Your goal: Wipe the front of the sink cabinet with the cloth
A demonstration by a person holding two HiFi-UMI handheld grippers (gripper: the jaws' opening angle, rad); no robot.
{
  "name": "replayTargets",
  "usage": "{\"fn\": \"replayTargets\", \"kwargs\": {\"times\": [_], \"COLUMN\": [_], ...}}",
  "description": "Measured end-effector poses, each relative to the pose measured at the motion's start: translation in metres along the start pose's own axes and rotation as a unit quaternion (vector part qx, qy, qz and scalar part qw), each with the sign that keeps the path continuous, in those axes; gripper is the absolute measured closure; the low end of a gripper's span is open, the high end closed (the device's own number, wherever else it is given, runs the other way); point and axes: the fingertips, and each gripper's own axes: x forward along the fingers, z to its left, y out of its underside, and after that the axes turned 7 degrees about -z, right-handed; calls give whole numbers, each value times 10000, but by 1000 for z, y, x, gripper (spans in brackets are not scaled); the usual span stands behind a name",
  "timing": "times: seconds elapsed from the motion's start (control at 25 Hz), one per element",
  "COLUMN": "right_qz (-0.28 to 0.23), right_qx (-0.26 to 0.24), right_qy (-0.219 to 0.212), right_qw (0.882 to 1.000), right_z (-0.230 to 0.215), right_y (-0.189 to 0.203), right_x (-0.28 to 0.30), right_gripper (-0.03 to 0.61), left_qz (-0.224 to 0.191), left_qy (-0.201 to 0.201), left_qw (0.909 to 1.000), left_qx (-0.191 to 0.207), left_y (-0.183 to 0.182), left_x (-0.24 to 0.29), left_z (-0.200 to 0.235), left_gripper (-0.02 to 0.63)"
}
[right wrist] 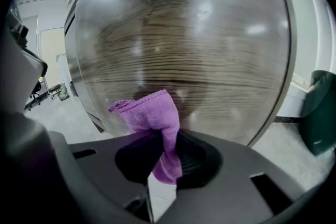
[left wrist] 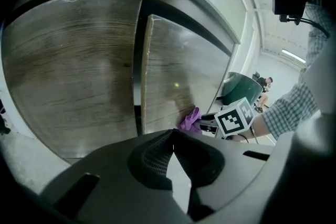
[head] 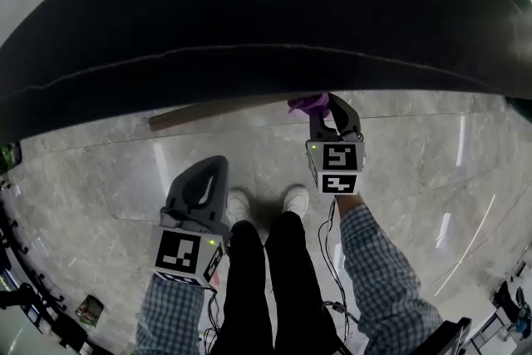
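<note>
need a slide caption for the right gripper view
Right tool clamped on a purple cloth, its free end held up to the wood-grain front of the sink cabinet.

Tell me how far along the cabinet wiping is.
Done: the purple cloth is clamped in the right tongs. In hand: it is at the wood-grain cabinet door, low down, seemingly touching. Left: no wipe marks show, so treat most of the front as still to do. The left tongs are shut, empty.
</note>
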Motion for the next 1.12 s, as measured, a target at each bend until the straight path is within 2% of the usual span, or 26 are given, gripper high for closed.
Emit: {"fn": "replayTargets", "kwargs": {"times": [0.32, 0.68, 0.8, 0.96, 1.12], "right_qz": [31, -106, -111, -141, -117], "right_qx": [71, 140, 88, 331, 346], "right_qy": [690, 1362, 1436, 1584, 1414], "right_qw": [9976, 9905, 9895, 9867, 9893], "right_z": [-88, -171, -180, -185, -170], "right_y": [13, -1, -4, -15, -35], "right_x": [-15, -47, -54, -73, -99], "right_gripper": [503, 505, 503, 505, 505], "left_qz": [-30, -34, -22, -50, -67], "left_qy": [179, 219, 262, 289, 273], "left_qw": [9998, 9997, 9996, 9995, 9996], "left_qx": [6, 73, 103, 119, 90], "left_y": [-4, -16, -17, -28, -45], "left_x": [21, 26, 24, 13, -8], "left_z": [-30, -52, -58, -64, -70], "left_gripper": [603, 603, 603, 603, 603]}}
